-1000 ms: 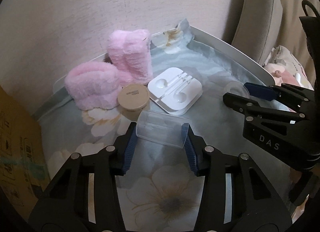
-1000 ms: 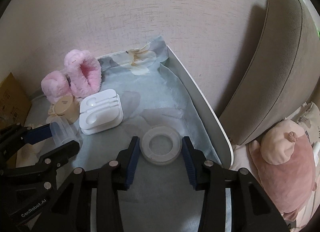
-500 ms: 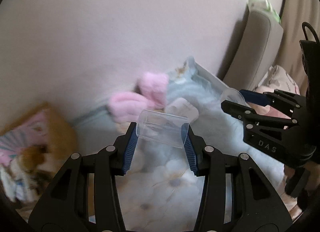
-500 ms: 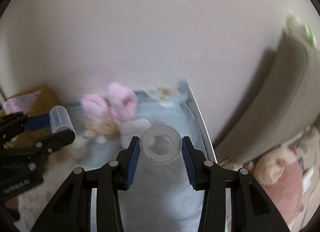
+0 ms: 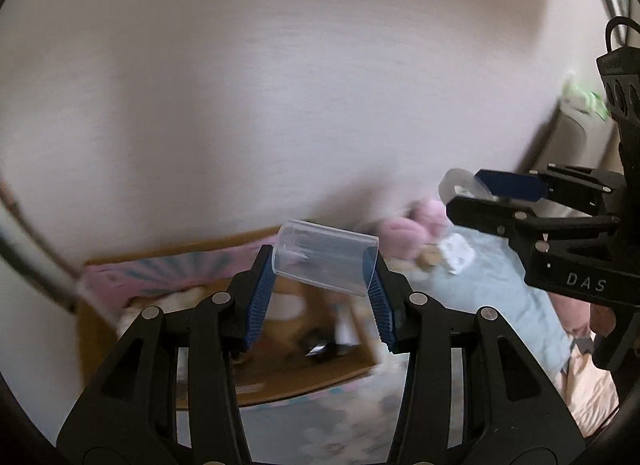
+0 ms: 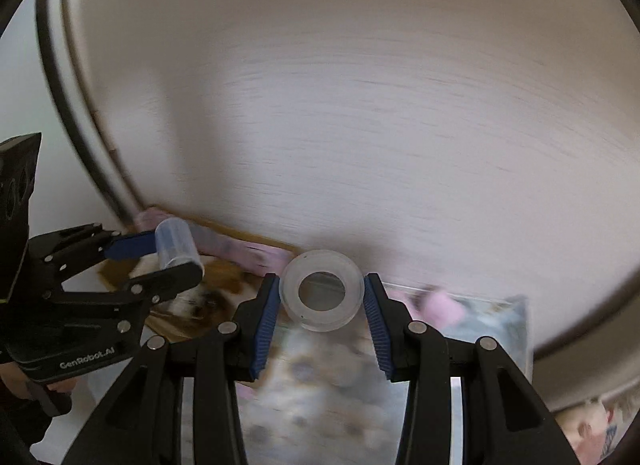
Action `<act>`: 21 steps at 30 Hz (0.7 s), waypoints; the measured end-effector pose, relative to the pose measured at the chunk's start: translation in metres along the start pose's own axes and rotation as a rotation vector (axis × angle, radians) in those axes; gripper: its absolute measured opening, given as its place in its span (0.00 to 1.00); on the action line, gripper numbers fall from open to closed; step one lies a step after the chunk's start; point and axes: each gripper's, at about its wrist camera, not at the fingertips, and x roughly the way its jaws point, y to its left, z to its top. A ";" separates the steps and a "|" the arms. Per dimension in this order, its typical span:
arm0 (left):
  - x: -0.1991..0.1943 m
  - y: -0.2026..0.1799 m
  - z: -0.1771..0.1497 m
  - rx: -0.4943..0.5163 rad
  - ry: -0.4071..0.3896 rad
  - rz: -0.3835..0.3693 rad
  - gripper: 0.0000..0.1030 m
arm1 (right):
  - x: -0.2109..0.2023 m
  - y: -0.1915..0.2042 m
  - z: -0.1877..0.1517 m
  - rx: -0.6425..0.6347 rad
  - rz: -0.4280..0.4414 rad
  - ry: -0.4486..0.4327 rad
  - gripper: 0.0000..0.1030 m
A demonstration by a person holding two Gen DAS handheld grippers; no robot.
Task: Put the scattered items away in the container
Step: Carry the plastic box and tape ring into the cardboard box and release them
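My left gripper (image 5: 320,277) is shut on a clear plastic tube (image 5: 326,263), held sideways above an open cardboard box (image 5: 280,369). My right gripper (image 6: 322,305) is shut on a clear ring-shaped lid (image 6: 322,291), raised over the flowered cloth. In the left wrist view the right gripper (image 5: 472,195) shows at the right with the lid (image 5: 460,185). In the right wrist view the left gripper (image 6: 168,253) shows at the left with the tube (image 6: 178,245). Pink fluffy slippers (image 5: 416,225) and a white earphone case (image 5: 456,255) lie blurred on the cloth.
A pale wall fills the upper part of both views. The box (image 6: 176,305) holds blurred items with a pink flap at its back. A light blue flowered cloth (image 5: 500,305) covers the surface. A grey cushion (image 5: 576,137) stands far right.
Both grippers have risen and swung left with their loads; the box now lies under the left gripper, and the slippers and earphone case have slid to the right of view.
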 end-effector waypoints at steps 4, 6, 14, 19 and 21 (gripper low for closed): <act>-0.009 0.045 -0.002 -0.055 0.011 0.065 0.40 | 0.025 0.034 0.018 -0.052 0.067 0.054 0.38; -0.010 0.063 -0.004 -0.075 0.018 0.095 0.40 | 0.038 0.047 0.024 -0.070 0.092 0.081 0.38; -0.009 0.134 -0.018 -0.165 0.071 0.195 0.40 | 0.090 0.094 0.026 -0.131 0.152 0.208 0.38; 0.003 0.161 -0.034 -0.205 0.130 0.216 0.40 | 0.112 0.112 0.015 -0.154 0.170 0.269 0.38; 0.007 0.166 -0.039 -0.215 0.145 0.217 0.40 | 0.116 0.115 0.005 -0.161 0.170 0.287 0.38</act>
